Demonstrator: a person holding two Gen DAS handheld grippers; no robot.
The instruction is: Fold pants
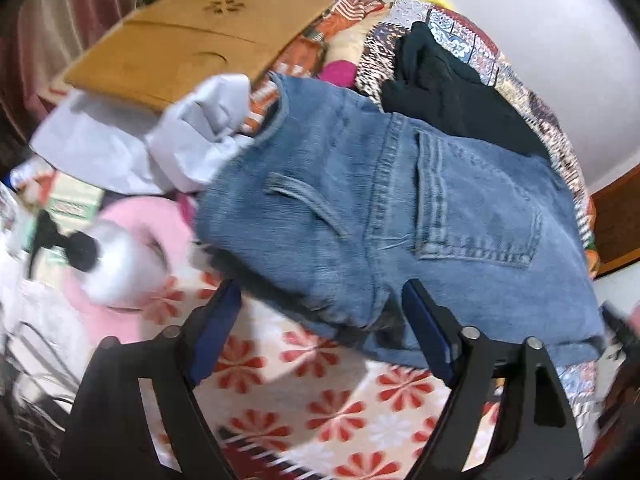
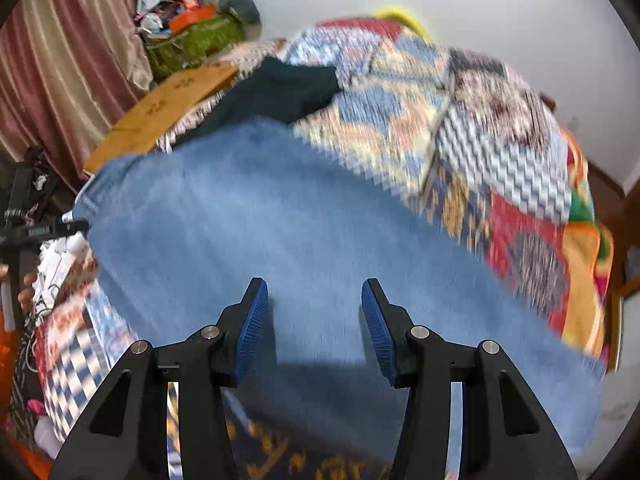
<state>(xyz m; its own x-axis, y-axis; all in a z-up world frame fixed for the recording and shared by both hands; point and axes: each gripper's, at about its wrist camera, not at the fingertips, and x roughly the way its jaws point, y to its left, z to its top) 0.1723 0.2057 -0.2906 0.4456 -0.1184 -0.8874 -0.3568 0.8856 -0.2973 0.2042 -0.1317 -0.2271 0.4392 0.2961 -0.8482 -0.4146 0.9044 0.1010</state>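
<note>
The faded blue denim pants [image 1: 400, 208] lie folded across the middle of both views on a bed, so the left claw [image 1: 320, 300] and right claw [image 2: 314, 300] hang above them with jaws apart, gripping nothing. The bed wears a multicoloured patchwork quilt [image 2: 480, 140]; a brown cardboard sheet [image 1: 192, 36] lies upper left, near striped pink curtains [image 2: 60, 60].

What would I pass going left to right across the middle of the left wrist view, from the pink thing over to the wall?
pink cloth → white cloth → blue jeans → black garment → patchwork quilt → white wall
</note>
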